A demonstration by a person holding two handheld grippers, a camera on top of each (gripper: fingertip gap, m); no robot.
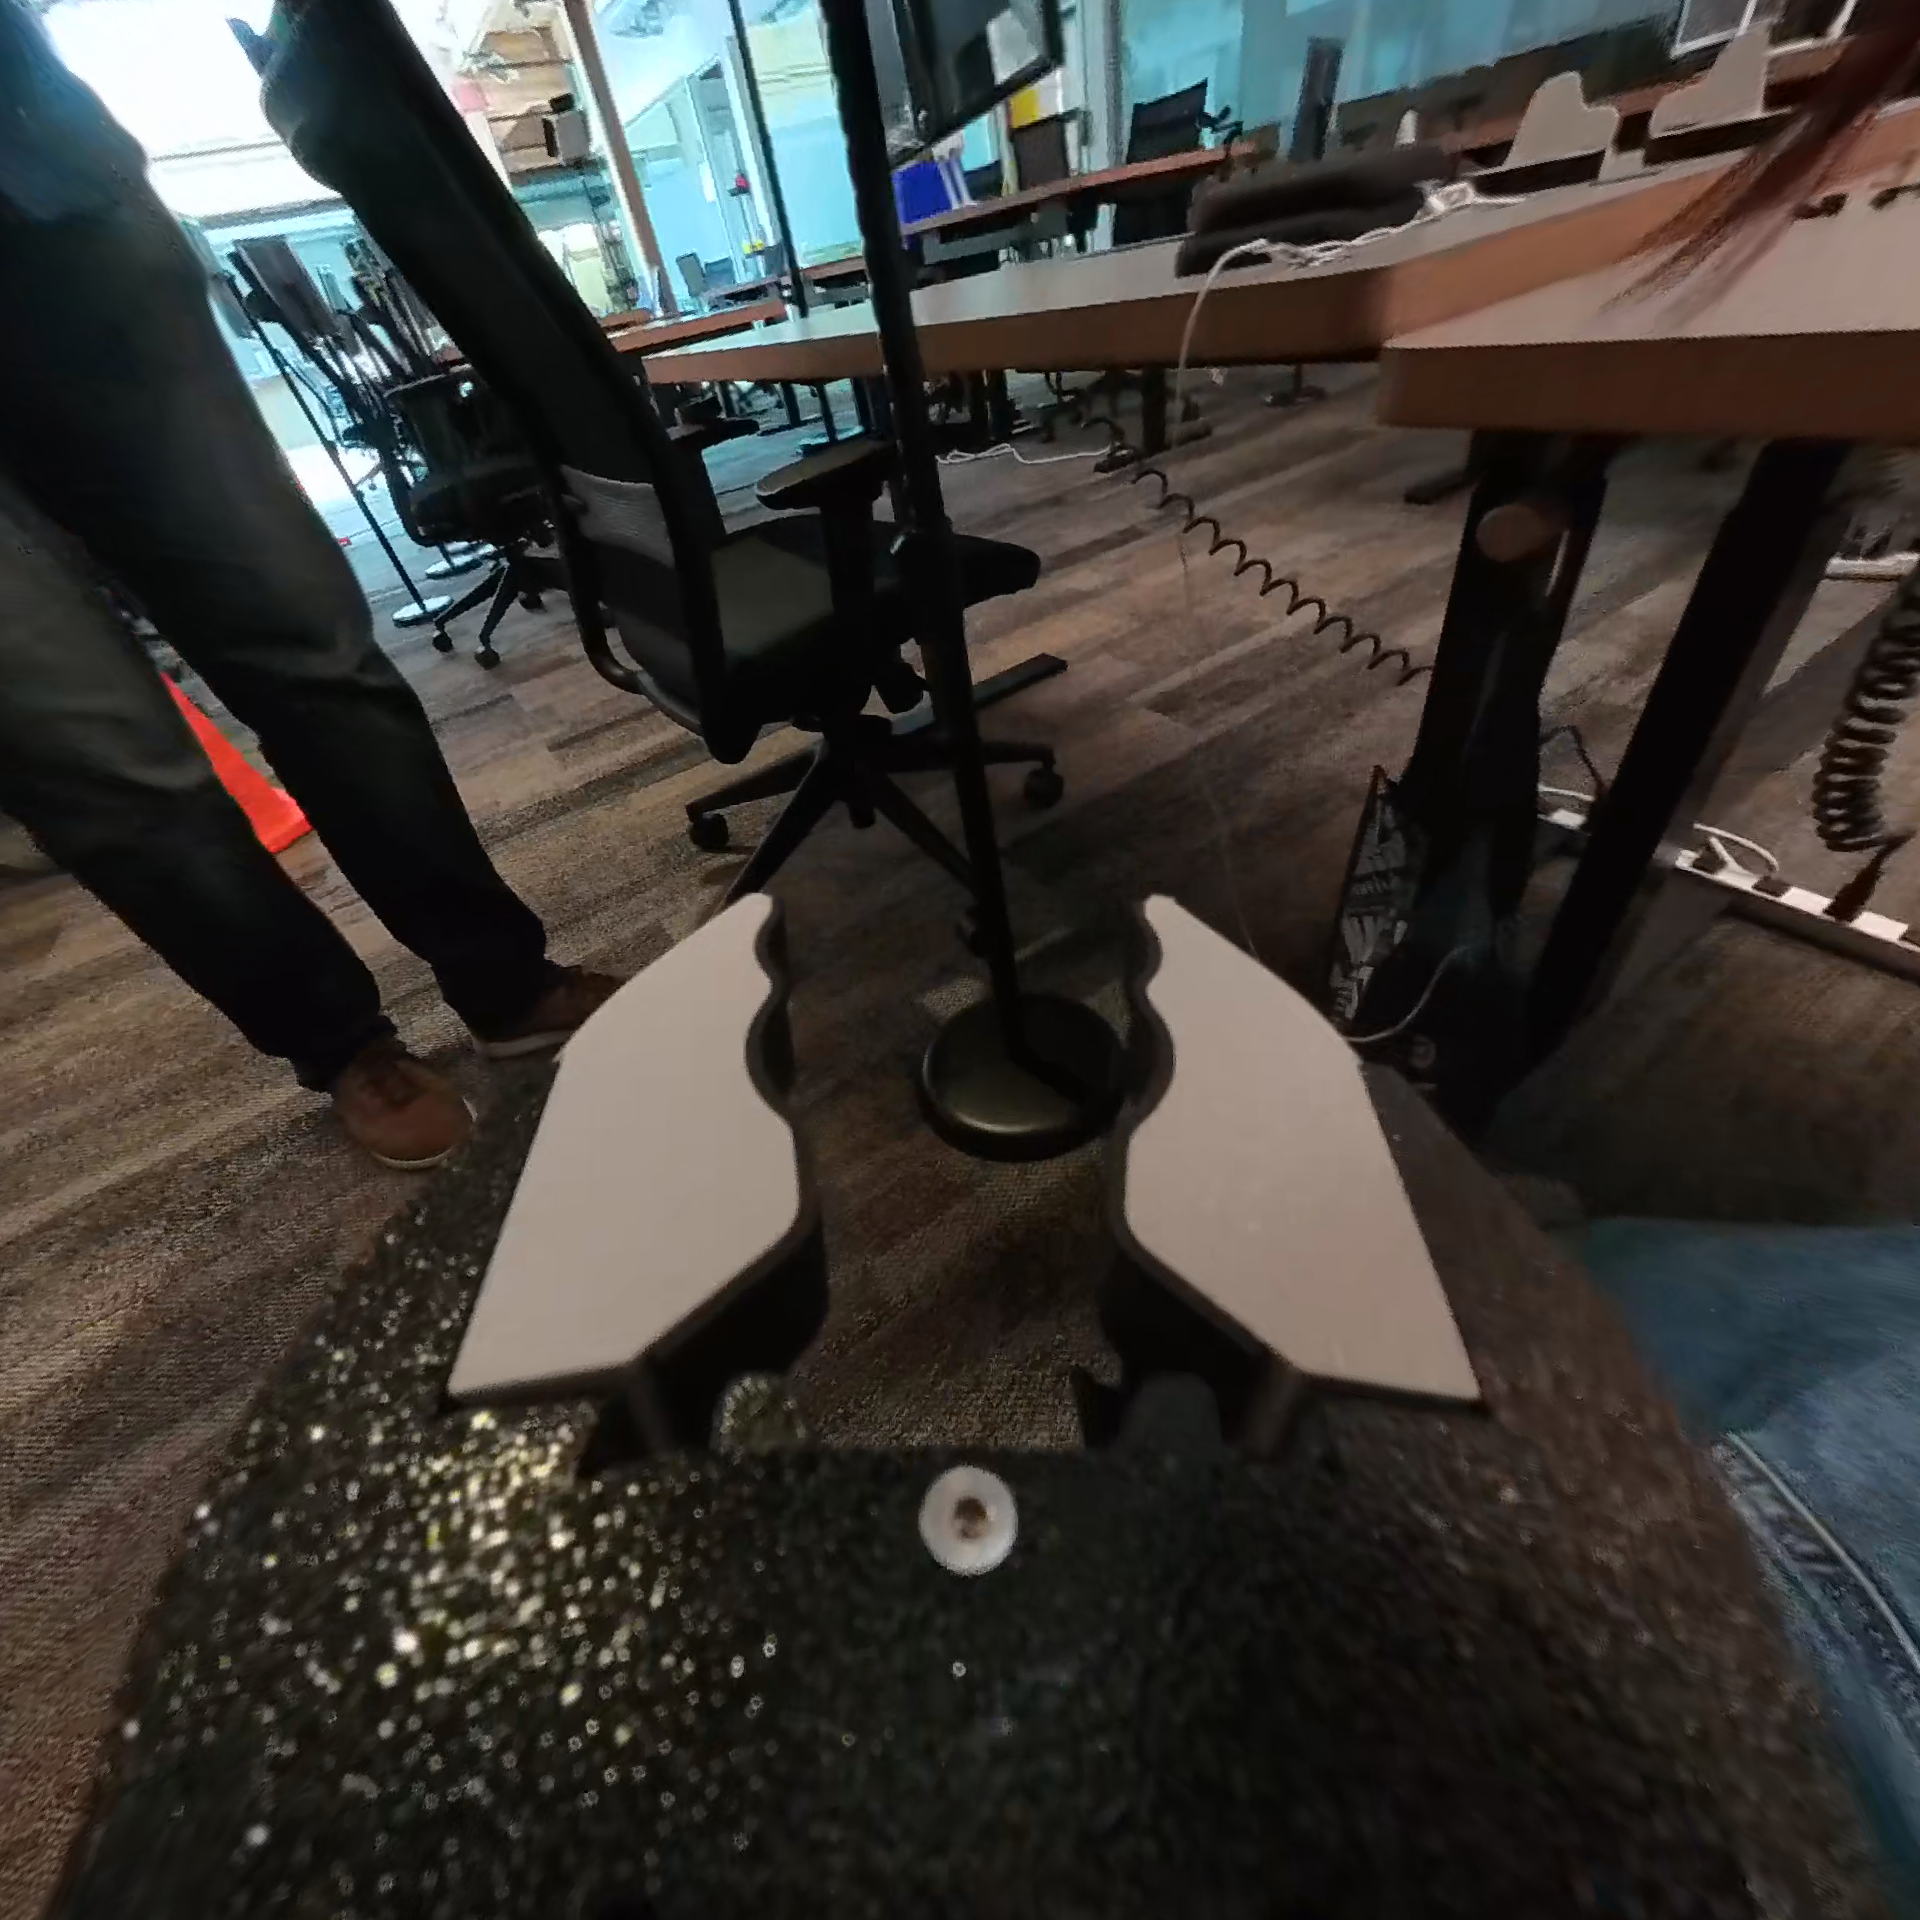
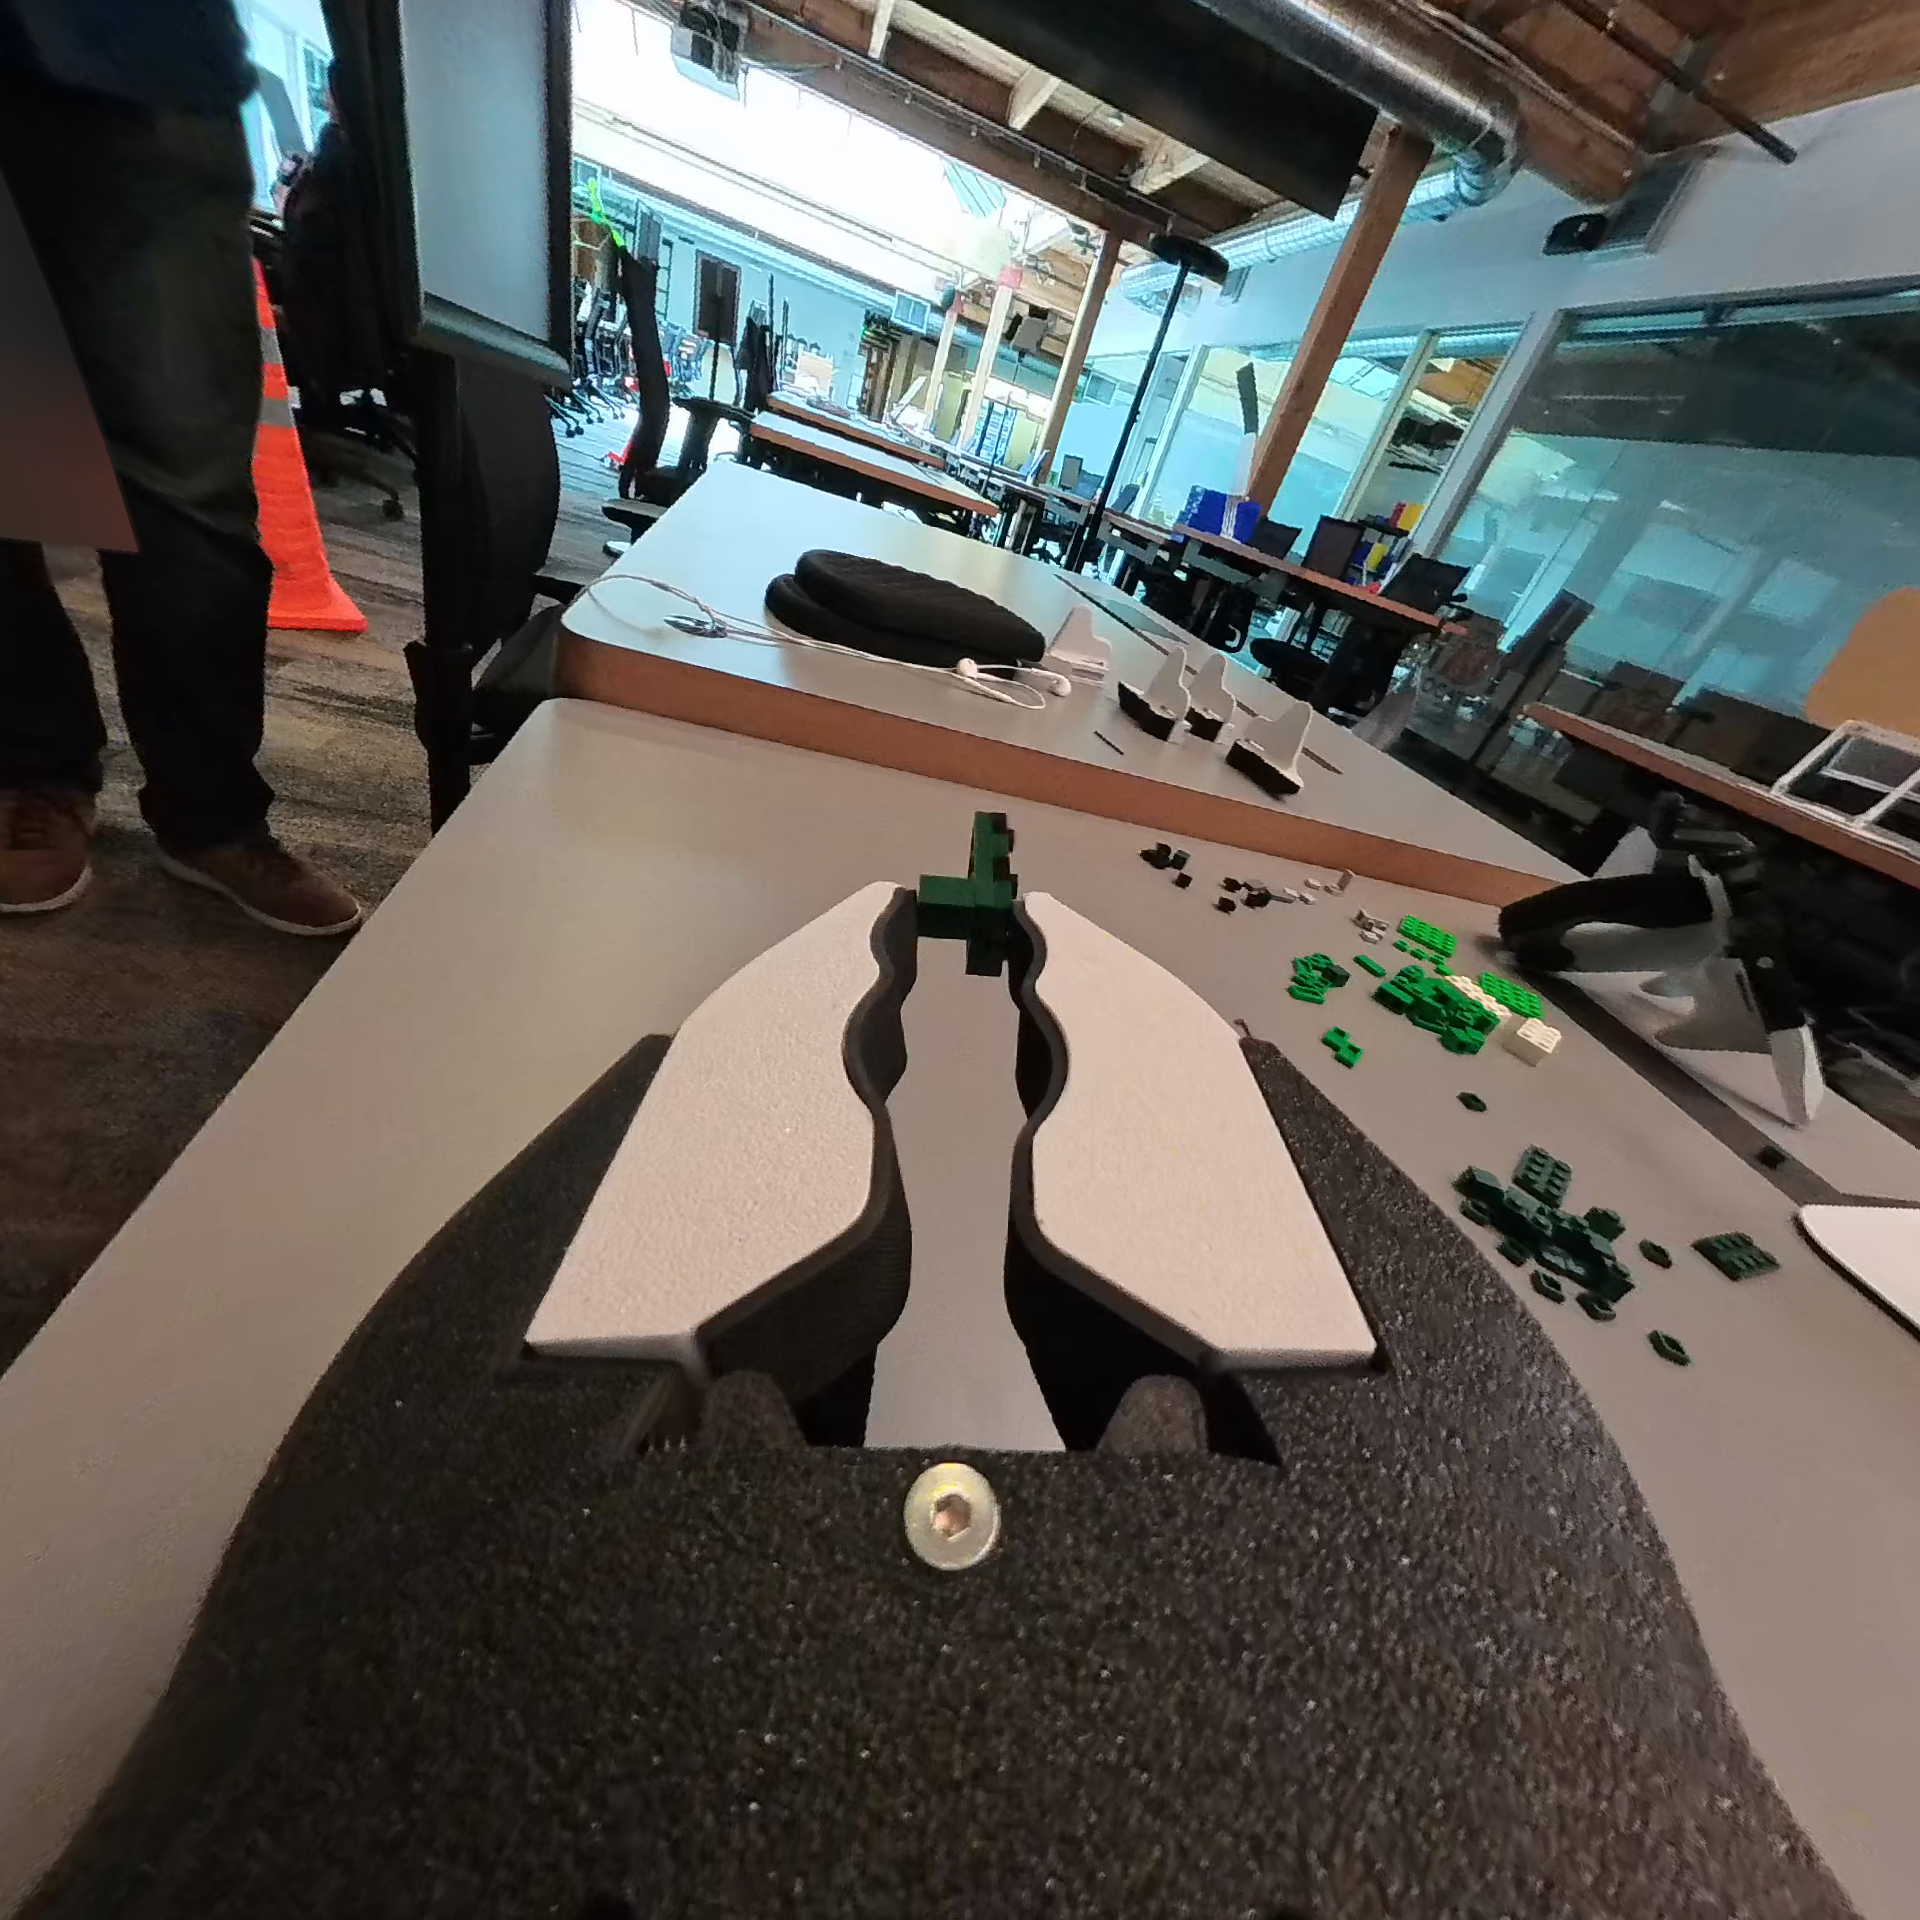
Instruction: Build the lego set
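Observation:
My right gripper (image 2: 961,904) is shut on a small dark green lego assembly (image 2: 987,852) and holds it at its fingertips just above the grey table (image 2: 582,935). Loose bricks lie on the table to its right: a bright green pile (image 2: 1434,997) with a white brick (image 2: 1532,1039), a dark green pile (image 2: 1548,1236), and small black and grey pieces (image 2: 1236,888). My left gripper (image 1: 958,914) is open and empty. It is below table height and points at the carpet, with no lego in its view.
A person's legs (image 1: 260,675) stand at the left. An office chair (image 1: 779,623), a black pole on a round base (image 1: 1023,1081) and table legs (image 1: 1507,727) are ahead of the left gripper. Another gripper (image 2: 1683,966) lies on the table at the right. A black pad (image 2: 904,613) lies on the far table. Across from one pair of fingers to the other is roughly 55 cm.

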